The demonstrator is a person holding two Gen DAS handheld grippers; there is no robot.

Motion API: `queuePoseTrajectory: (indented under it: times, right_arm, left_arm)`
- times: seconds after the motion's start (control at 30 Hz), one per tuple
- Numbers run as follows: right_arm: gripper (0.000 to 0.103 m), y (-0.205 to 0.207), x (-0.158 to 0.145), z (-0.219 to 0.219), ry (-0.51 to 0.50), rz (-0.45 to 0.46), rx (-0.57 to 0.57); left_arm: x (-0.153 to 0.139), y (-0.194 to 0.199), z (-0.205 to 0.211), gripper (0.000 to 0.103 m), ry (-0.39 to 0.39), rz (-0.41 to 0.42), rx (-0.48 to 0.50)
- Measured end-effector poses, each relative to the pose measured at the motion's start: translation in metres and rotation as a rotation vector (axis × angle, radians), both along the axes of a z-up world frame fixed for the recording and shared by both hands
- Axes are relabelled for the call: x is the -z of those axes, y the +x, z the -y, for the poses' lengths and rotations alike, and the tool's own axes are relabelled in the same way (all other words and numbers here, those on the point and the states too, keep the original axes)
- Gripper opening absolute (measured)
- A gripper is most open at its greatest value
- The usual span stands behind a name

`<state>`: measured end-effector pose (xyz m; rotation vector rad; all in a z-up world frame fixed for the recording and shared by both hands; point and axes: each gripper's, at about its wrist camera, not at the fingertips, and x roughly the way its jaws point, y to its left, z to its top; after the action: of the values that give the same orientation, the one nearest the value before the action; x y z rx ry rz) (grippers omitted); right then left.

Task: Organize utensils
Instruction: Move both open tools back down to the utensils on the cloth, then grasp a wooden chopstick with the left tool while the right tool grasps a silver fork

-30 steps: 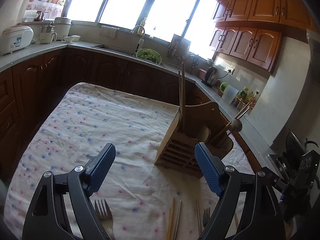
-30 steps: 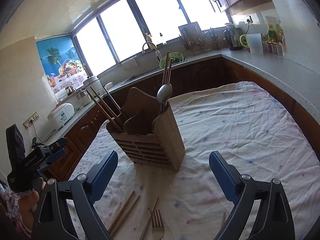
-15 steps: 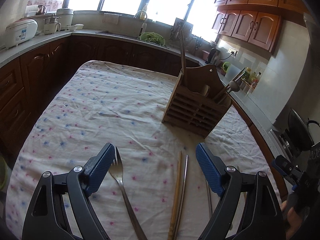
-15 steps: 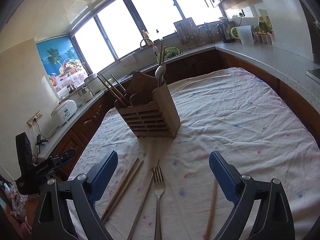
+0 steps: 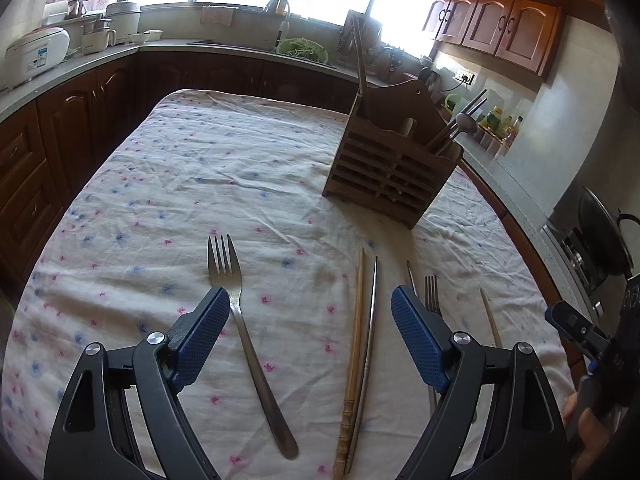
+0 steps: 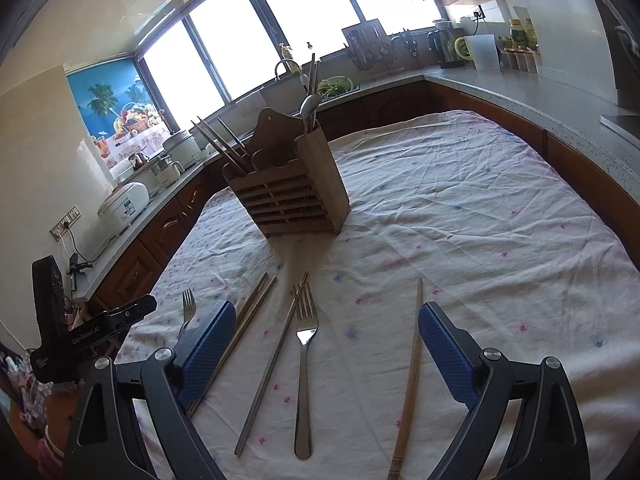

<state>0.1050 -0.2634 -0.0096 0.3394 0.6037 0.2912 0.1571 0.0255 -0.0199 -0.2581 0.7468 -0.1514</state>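
Two forks (image 5: 240, 312) (image 6: 305, 344) — each between open jaws (untouched).

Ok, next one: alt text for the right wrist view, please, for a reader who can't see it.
The open right gripper hovers over a fork lying on a flowered tablecloth, with loose chopsticks on either side of it. Behind them stands a slatted wooden utensil holder already holding chopsticks and a spoon, with a kitchen counter and bright windows beyond.
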Motion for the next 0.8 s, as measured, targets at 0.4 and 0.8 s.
queuePoseTrajectory:
  times: [0.4, 0.8]
  right_arm:
    - [0.094, 0.004, 0.001, 0.000, 0.004, -0.010, 0.000]
    - [0.090, 0.017, 0.006, -0.012, -0.037, -0.027, -0.030]
  left_arm:
    - [0.003, 0.008, 0.008, 0.085, 0.014, -0.023, 0.031]
    - [0.014, 0.027, 0.016, 0.085, 0.047, -0.063, 0.068]
